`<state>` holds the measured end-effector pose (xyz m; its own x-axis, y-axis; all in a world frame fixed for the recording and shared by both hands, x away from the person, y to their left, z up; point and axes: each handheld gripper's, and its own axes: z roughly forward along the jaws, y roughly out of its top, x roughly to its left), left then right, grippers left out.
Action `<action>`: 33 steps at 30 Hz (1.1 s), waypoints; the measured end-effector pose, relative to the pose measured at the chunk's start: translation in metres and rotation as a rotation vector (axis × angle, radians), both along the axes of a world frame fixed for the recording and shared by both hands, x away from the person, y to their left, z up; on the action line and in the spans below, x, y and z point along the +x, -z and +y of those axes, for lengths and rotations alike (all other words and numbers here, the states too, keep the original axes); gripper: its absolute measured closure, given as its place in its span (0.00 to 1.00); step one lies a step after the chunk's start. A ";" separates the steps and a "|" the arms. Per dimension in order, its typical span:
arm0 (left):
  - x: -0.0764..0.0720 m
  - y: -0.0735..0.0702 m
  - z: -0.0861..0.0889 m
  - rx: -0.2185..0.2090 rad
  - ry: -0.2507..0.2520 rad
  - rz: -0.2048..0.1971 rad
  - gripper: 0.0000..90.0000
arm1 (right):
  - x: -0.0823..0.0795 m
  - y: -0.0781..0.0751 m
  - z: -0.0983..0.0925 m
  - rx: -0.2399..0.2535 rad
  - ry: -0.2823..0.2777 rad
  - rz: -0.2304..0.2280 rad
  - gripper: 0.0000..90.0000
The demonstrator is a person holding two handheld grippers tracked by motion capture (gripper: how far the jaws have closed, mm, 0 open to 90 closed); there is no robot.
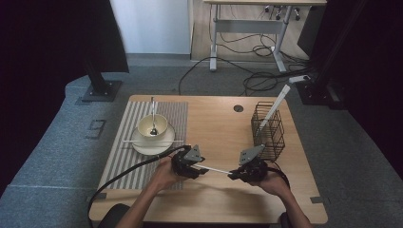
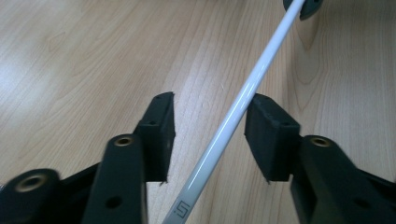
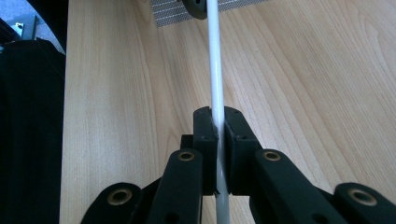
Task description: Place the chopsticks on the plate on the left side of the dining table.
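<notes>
On the far left of the counter a striped placemat carries a pale plate and bowl. A utensil stands in the bowl, too small to name, and a thin white stick lies across the plate.

Nearer the person, the left hand-held gripper sits around one end of a white chopstick. In the left gripper view its jaws stand apart with the chopstick running slantwise between them; it lies close against the right-hand pad, but contact there is hard to judge, so I take this gripper as released. Near the bottom edge of that view the chopstick bears a small grey square mark, not readable as letters, and its lower end is cut off by the frame.

The right hand-held gripper is clenched on the chopstick's other end, the pads pressing it from both sides.

Farther right stands a black wire basket with a long white stick leaning out of it.
</notes>
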<state>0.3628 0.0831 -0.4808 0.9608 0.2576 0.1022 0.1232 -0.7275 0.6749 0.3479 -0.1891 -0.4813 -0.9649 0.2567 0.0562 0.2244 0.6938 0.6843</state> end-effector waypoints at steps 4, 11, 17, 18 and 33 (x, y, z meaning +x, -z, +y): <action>-0.001 0.001 0.000 0.016 0.018 -0.003 0.67 | 0.000 -0.001 0.001 -0.008 -0.007 0.001 0.94; -0.002 0.001 -0.002 0.037 0.048 -0.005 0.75 | 0.001 -0.001 0.001 -0.012 -0.013 0.003 0.94; -0.004 0.002 -0.004 0.076 0.104 -0.003 0.83 | 0.002 0.000 0.000 -0.024 -0.005 -0.013 0.91; -0.005 0.002 -0.004 0.079 0.117 -0.004 0.84 | 0.002 -0.001 -0.001 -0.024 0.002 -0.017 0.90; -0.008 0.002 0.001 0.044 0.162 0.037 0.93 | 0.006 0.000 -0.006 -0.021 0.127 -0.091 0.51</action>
